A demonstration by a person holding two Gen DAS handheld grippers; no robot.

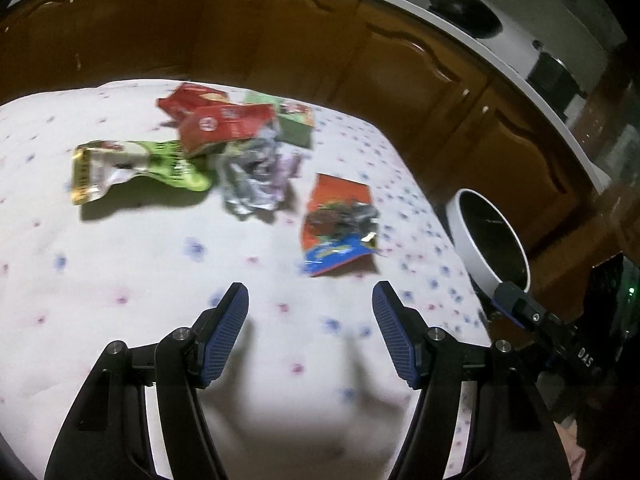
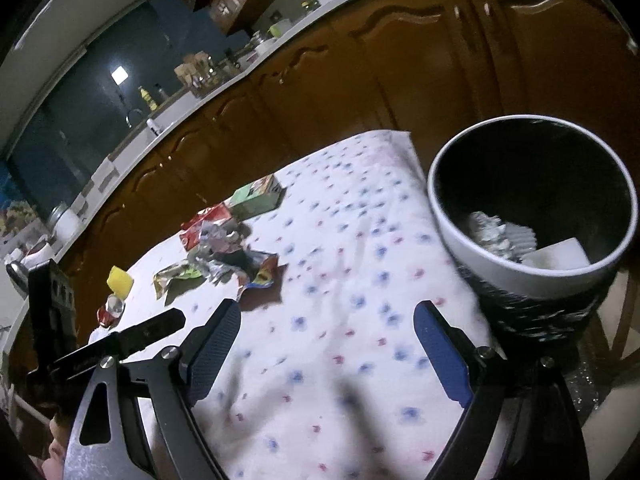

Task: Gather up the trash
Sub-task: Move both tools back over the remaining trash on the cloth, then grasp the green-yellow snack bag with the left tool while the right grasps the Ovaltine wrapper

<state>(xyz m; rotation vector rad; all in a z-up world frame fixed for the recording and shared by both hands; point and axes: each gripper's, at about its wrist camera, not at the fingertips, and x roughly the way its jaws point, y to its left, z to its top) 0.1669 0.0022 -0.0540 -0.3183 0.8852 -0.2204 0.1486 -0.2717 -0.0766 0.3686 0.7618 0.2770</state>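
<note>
Both grippers are open and hold nothing: the left gripper [image 1: 310,336] and the right gripper [image 2: 326,354] hang above the tabletop [image 1: 120,280]. On the left lies a green wrapper [image 1: 136,168], then red packs [image 1: 216,118], crumpled foil [image 1: 256,176], perhaps plastic, and an orange bag [image 1: 338,224]. Right of the tabletop stands the bin [image 2: 516,276], with some trash inside.

Open right claw [image 2: 326,334] beside bin [image 2: 472,252]

Glossy wood cabinets [image 2: 400,60] — quilted cloth cover [image 1: 140,280] — crinkled foil wrapper [image 1: 252,176].
</note>
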